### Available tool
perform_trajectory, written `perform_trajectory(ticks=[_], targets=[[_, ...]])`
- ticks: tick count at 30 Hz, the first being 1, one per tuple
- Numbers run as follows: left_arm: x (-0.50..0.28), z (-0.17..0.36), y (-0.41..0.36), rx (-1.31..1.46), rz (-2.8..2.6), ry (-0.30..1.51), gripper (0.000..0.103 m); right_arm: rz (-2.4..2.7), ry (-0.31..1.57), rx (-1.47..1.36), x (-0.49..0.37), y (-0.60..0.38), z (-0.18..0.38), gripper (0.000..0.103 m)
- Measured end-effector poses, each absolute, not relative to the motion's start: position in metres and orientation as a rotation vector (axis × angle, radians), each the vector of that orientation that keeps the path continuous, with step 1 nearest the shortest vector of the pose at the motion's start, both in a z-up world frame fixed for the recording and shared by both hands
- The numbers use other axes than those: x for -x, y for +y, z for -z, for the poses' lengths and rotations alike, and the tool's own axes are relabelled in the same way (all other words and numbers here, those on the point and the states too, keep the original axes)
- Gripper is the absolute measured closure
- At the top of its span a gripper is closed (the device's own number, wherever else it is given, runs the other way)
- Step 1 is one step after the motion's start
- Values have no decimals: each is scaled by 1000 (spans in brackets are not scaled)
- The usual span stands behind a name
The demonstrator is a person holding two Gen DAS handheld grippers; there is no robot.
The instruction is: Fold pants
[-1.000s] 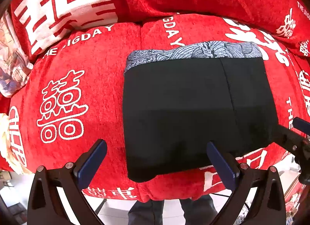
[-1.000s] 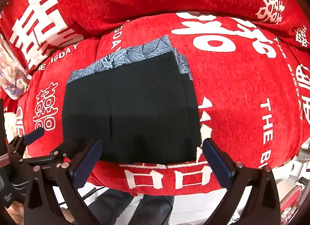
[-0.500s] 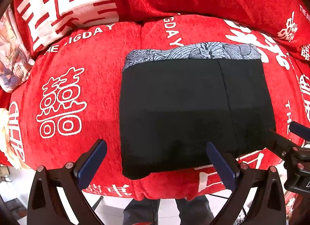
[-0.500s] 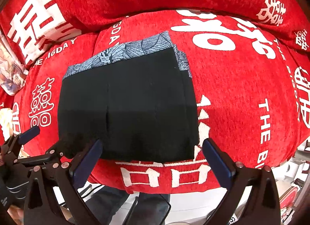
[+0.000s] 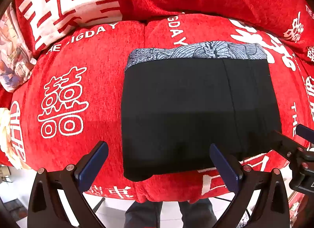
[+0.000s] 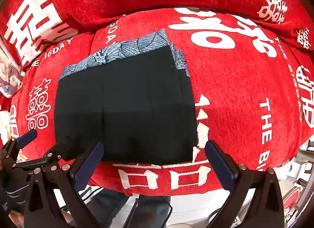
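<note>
Pants (image 5: 196, 110) unmoved, both jaws wide.

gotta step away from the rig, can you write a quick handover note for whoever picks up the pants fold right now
Left gripper: open, empty, at the near left corner of the pants.
Right gripper: open, empty, at the near right edge.
Pants: folded into a flat black rectangle on the red cover, patterned blue-grey band along the far edge.
Done: looks folded, released.
Left: perhaps one more fold, else withdraw.

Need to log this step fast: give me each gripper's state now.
Left gripper: open, holding nothing, above the folded black pants.
Right gripper: open, holding nothing, at the pants' near edge.
</note>
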State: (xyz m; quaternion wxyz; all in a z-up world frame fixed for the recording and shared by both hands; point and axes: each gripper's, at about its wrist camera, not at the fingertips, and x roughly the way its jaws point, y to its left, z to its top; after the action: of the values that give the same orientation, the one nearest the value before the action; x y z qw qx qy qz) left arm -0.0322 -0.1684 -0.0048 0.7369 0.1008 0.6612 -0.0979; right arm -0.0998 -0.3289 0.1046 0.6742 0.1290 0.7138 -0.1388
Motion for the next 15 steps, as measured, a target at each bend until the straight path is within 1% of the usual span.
perform_trajectory(ticks=[15], targets=[[31, 7, -169, -236, 195, 1447, 0, 309, 1615, -214, 98, -325, -104, 0]])
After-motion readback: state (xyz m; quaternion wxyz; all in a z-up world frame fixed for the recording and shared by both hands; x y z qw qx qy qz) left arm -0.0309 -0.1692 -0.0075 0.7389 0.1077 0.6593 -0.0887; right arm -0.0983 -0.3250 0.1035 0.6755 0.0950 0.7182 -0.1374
